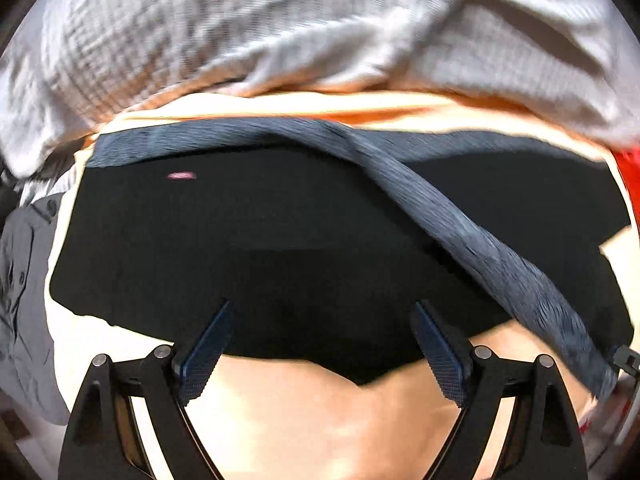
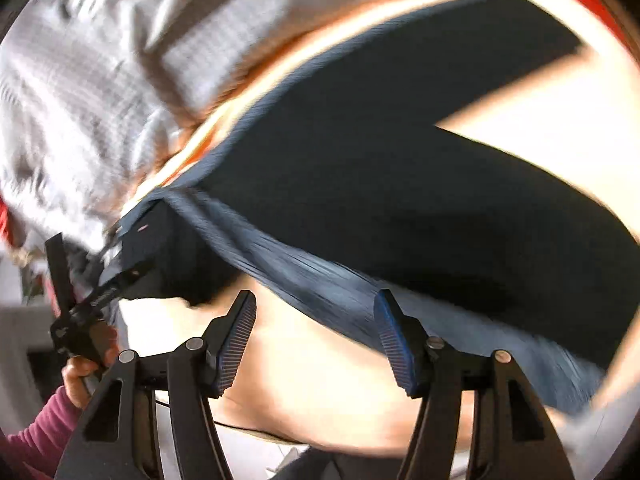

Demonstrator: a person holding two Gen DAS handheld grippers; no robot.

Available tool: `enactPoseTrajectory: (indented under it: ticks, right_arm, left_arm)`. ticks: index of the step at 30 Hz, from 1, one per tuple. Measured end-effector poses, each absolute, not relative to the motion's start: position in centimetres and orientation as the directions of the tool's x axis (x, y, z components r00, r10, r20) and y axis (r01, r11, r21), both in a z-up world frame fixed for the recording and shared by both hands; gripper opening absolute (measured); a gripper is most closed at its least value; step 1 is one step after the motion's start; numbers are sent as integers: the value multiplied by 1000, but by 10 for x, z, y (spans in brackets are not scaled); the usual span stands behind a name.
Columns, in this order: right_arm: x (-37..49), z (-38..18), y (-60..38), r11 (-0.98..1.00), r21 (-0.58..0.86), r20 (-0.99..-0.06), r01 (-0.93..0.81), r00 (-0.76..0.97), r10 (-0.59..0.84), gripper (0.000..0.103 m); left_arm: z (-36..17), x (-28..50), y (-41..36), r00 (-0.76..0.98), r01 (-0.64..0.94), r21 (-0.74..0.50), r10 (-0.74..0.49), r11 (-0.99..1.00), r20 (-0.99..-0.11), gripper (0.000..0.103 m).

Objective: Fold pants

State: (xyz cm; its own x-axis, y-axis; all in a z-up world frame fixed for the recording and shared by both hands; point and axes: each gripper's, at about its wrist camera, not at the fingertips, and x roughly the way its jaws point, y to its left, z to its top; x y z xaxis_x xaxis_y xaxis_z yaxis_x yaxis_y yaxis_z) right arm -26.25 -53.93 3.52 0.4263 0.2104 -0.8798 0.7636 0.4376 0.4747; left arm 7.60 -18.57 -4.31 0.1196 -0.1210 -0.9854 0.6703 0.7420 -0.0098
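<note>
The pants [image 1: 248, 240] lie spread on a pale, peach-coloured bench [image 1: 312, 412], dark and almost black, with the blue-grey ribbed waistband [image 1: 460, 220] running from the far left toward the near right. The cloth looks soft and light, with no stiffness, so I judge it will sag and slide if held by one point only. The waistband is thicker and seems the best place to grip, or else the hem corners.

The left claw [image 1: 322, 344] is released, its jaws wide apart above the near edge of the pants and holding nothing. The right claw [image 2: 316, 336] is also released, with the waistband passing just beyond its right finger.

At the far side a crumpled grey-white fabric [image 1: 240, 28] rests on the bench, a grey shirt [image 1: 24, 280] lies at the left, and something red [image 1: 628, 168] shows at the right.
</note>
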Motion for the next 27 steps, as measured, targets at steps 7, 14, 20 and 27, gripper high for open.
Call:
enactPoseTrajectory:
  ticks: [7,14,20,27]
  right_arm:
    - [-381,27,-531,230,374,-927,899,361,98,65]
    - [-425,-3,-531,155,353,-936,923,345,74,65]
    - [-454,-7,-549,177,396,-918,901,387,85,65]
    - [-443,-19,-567,287,533,-846,796,492,205,53]
  left_arm:
    - [-16,44,-176,167,746,0,-187,666,-968,90]
    - [-30,1,-181,78,798,-42,-173,601,-982,90]
    - [-54,-61,-214,11,807,-68,-131,586,-991,90]
    - [-68,-87,-247,-24,781,-75,-91,620,-996,90]
